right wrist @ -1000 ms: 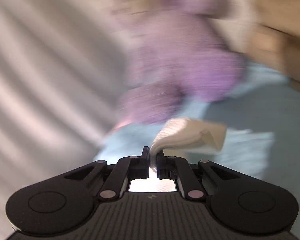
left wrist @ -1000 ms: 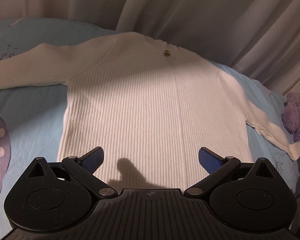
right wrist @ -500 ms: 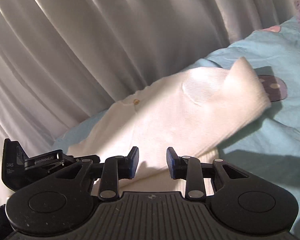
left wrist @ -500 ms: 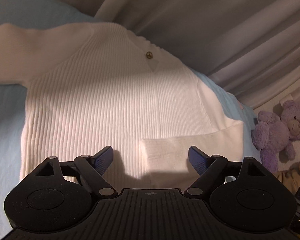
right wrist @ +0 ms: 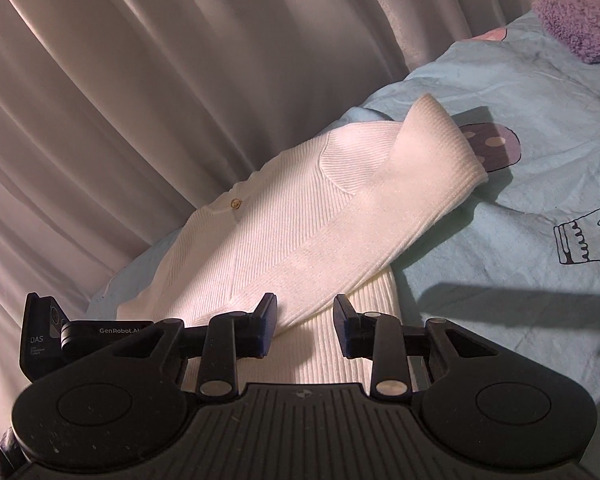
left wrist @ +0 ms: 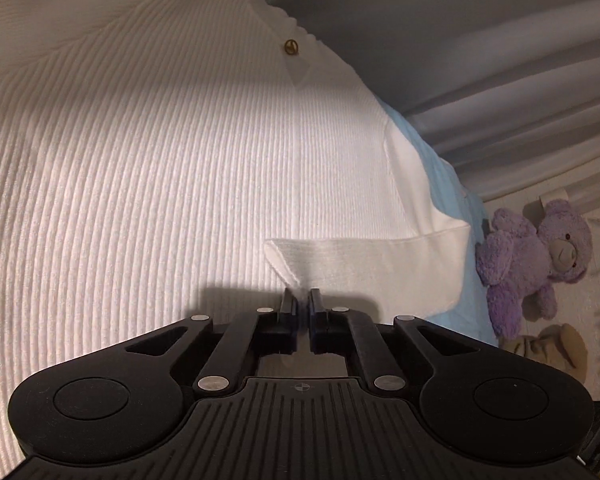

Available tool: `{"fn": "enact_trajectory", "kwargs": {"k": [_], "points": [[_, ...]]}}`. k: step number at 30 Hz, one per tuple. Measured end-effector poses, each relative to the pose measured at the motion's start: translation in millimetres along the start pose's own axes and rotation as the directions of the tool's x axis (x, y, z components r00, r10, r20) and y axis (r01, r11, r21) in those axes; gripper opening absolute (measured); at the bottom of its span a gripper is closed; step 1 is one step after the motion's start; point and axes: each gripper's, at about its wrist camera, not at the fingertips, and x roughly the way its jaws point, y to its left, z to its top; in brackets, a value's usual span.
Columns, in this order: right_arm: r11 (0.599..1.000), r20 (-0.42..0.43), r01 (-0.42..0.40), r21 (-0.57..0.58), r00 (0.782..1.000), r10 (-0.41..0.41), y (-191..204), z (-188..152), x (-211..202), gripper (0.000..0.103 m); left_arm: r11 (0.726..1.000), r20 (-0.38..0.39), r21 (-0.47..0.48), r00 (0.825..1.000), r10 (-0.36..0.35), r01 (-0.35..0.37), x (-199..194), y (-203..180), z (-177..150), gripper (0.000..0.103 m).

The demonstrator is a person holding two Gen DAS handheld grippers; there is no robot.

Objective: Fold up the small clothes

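Note:
A white ribbed sweater (left wrist: 160,168) with a small gold button lies flat on a light blue bedsheet. One sleeve (left wrist: 364,258) is folded across its body. My left gripper (left wrist: 303,302) is shut on the cuff edge of that folded sleeve. In the right wrist view the sweater (right wrist: 284,232) shows with the folded sleeve (right wrist: 384,216) lying over it. My right gripper (right wrist: 306,320) is open just above the sleeve's end and holds nothing. The other gripper's body (right wrist: 72,332) shows at the left of that view.
A purple teddy bear (left wrist: 536,256) sits at the right beside the bed, with a beige soft toy (left wrist: 548,348) below it. Grey curtains (right wrist: 140,80) hang behind the bed. The blue sheet (right wrist: 520,240) has printed drawings.
My left gripper moved in and closed on the folded sleeve's cuff. My right gripper let go of the sleeve after carrying it across the body, and stands open.

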Motion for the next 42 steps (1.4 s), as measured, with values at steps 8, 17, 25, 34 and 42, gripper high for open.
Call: {"fn": "enact_trajectory", "kwargs": {"k": [8, 17, 25, 34, 42], "points": [[0.991, 0.077, 0.136, -0.011, 0.988, -0.135, -14, 37, 2, 0.03, 0.905, 0.422, 0.236, 0.876, 0.234, -0.355, -63, -44, 48, 0.006], [0.978, 0.028, 0.206, -0.02, 0.978, -0.205, -23, 78, 61, 0.042, 0.957, 0.288, 0.109, 0.93, 0.228, -0.269, -38, 25, 85, 0.022], [0.968, -0.018, 0.24, -0.072, 0.97, -0.242, -20, 100, 111, 0.053, 0.969, 0.314, 0.12, 0.934, 0.168, -0.214, -43, 32, 102, 0.007], [0.909, 0.08, 0.336, -0.246, 0.942, -0.326, 1, 104, 134, 0.01, 0.968, 0.329, 0.151, 0.933, 0.143, -0.202, -46, 26, 118, 0.007], [0.865, 0.142, 0.459, -0.202, 0.888, -0.437, -19, 113, 130, 0.01, 0.922, 0.341, 0.212, 0.909, 0.24, -0.323, -20, 20, 114, 0.016]]}}
